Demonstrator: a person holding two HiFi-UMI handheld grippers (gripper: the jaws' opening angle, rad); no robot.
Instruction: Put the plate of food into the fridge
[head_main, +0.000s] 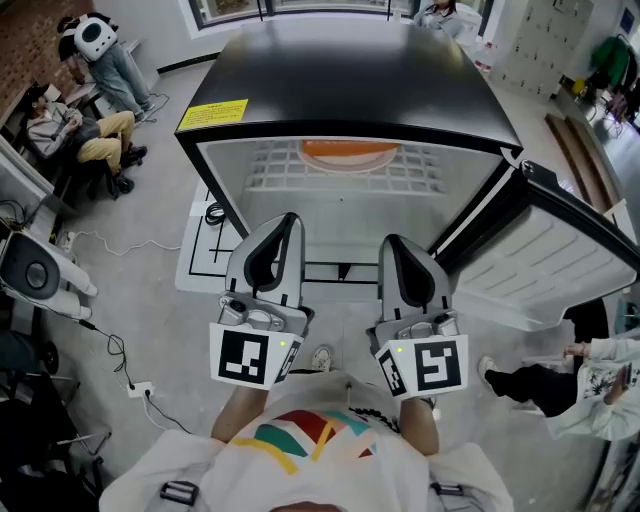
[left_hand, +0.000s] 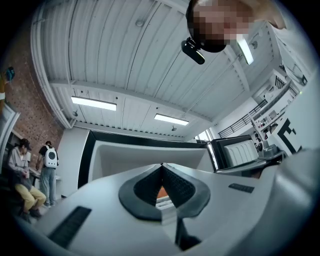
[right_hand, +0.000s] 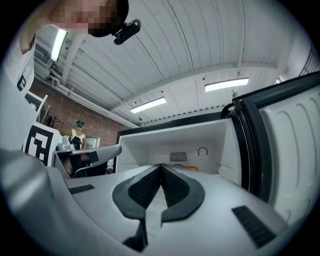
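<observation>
The fridge (head_main: 340, 80) stands open in front of me, its door (head_main: 560, 250) swung out to the right. An orange plate (head_main: 350, 152) rests on the white wire shelf (head_main: 290, 172) at the back of the fridge; the right gripper view shows the plate (right_hand: 189, 168) as a thin orange edge. Both grippers hang in front of the opening, outside the fridge. My left gripper (head_main: 290, 222) is shut with nothing in it, tips together (left_hand: 161, 167). The right gripper (head_main: 392, 245) is shut too and empty (right_hand: 160, 166).
People sit at the far left (head_main: 80, 135), and another person stands low at the right beside the door (head_main: 590, 375). Cables and a power strip (head_main: 135, 388) lie on the floor to the left, near a white machine (head_main: 35, 270).
</observation>
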